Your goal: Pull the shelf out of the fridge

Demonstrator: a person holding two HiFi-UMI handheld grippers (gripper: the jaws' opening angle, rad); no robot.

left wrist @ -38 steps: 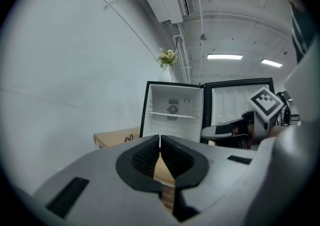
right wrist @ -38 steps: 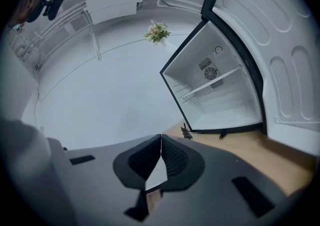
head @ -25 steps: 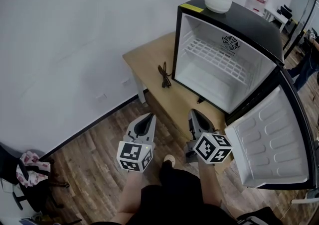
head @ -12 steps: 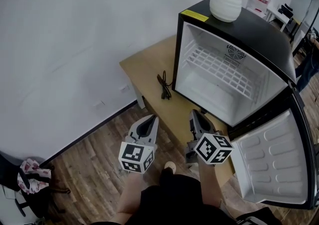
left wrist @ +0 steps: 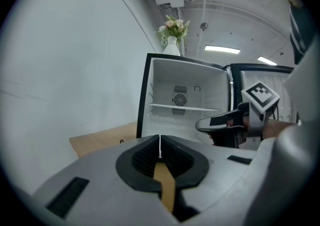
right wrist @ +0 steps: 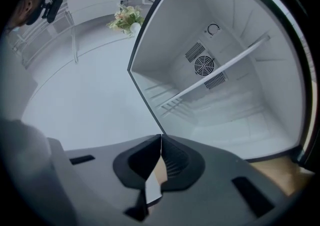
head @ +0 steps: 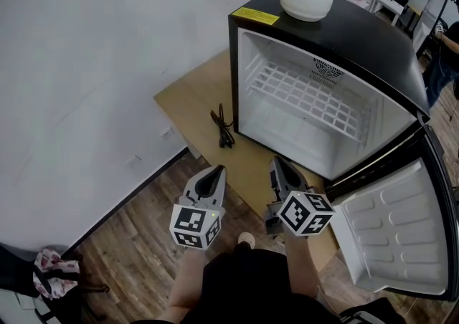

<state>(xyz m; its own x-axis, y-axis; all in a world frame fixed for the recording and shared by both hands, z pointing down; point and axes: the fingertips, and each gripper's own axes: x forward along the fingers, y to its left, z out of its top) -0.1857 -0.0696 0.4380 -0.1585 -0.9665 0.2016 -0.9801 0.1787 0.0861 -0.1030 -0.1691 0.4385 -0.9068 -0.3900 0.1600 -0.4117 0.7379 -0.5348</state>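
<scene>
Down at the left, the left gripper (head: 213,172) points roughly level, jaws closed on nothing, well short of the fridge (head: 358,36). Past it a cord (head: 223,129) lies on the table (head: 188,93), just beside the fridge's left wall. The right gripper (head: 277,163) is likewise closed and empty, aimed at the open cavity. I'd judge this the approach, so neither has reason to spread yet. The shelf (head: 308,97) sits fully in, midway up the cavity. At the right the door (head: 401,222) hangs wide, leaving room to slide the shelf out.
</scene>
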